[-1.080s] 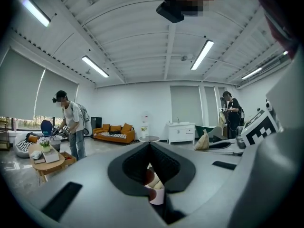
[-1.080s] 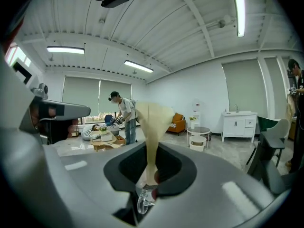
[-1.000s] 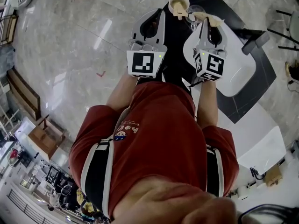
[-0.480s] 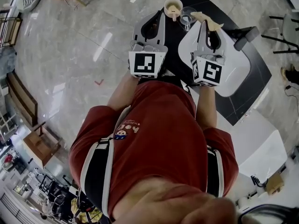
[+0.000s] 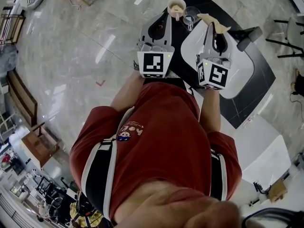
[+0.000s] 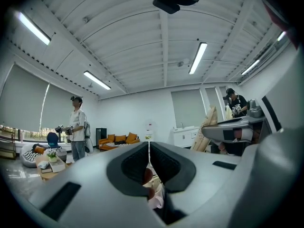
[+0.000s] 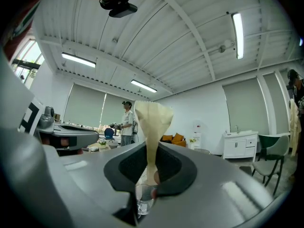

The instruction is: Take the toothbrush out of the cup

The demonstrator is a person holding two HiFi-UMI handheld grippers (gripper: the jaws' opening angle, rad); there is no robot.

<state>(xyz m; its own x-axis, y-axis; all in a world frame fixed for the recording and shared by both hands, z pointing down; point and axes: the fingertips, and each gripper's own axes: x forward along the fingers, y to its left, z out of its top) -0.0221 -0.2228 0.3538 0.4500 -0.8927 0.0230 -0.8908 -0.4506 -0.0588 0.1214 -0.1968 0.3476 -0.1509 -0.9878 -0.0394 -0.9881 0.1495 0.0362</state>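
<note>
My right gripper (image 5: 212,26) is shut on the toothbrush (image 5: 213,19), a pale cream piece that widens at its far end. In the right gripper view the toothbrush (image 7: 153,122) stands up between the jaws of that gripper (image 7: 153,152), and the clear glass cup (image 7: 144,199) shows below them. In the head view the glass cup (image 5: 191,14) stands on the black table (image 5: 228,9), just left of the toothbrush. My left gripper (image 5: 166,15) is shut with nothing seen in it, next to a cream mug (image 5: 176,5). Both grippers point level.
A white tabletop (image 5: 243,72) lies under my right arm, with a dark chair part (image 5: 250,33) beyond it. In the gripper views one person (image 6: 76,126) stands holding grippers, and another (image 6: 235,103) works at the right. An orange sofa (image 6: 114,140) and a white cabinet (image 7: 237,147) line the far wall.
My right gripper has risen with the toothbrush and drawn a little away from the glass cup. My left gripper has shifted slightly and stayed shut.
</note>
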